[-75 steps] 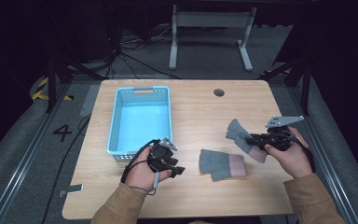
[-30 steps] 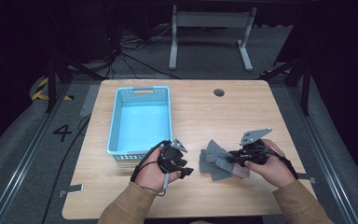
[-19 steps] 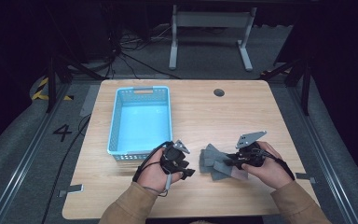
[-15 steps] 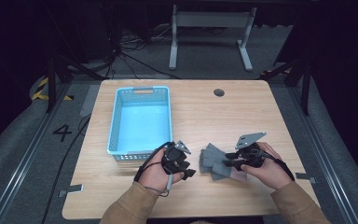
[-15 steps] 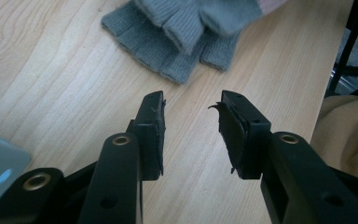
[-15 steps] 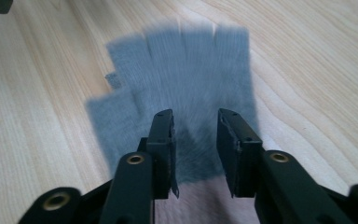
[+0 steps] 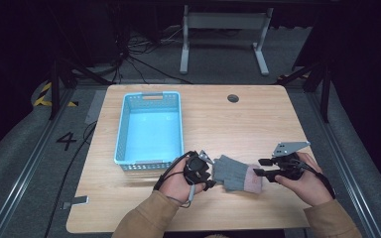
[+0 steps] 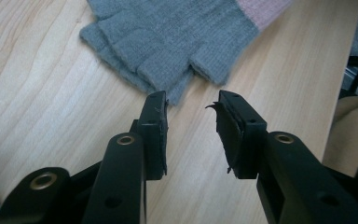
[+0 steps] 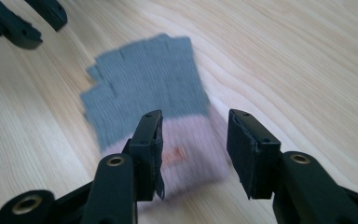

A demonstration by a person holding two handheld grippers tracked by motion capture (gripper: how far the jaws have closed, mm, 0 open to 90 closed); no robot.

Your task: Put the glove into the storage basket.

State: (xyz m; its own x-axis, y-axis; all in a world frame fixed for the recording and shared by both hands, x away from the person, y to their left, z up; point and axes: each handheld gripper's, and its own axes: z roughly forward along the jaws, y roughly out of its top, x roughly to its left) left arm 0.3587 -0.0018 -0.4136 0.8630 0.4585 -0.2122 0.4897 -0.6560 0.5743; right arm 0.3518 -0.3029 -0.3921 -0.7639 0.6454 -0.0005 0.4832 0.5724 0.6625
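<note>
The person wore tan sleeves [image 7: 149, 215] and carried two black tools, the left tool [image 7: 209, 172] trailing a dark cable, the right tool [image 7: 260, 167] topped by a grey three-cornered plate, each with flat black pads [image 8: 153, 133] and brass-ringed screw holes in its arms.

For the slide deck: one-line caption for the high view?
Two handheld grippers, left gripper and right gripper, flank stacked grey gloves on the table, jaws open, beside a blue basket.

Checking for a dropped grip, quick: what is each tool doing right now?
Left tool: open, closing, nothing gripped, at the finger end of the grey knitted gloves with pink cuffs.
Right tool: open, just released, over the cuff.
</note>
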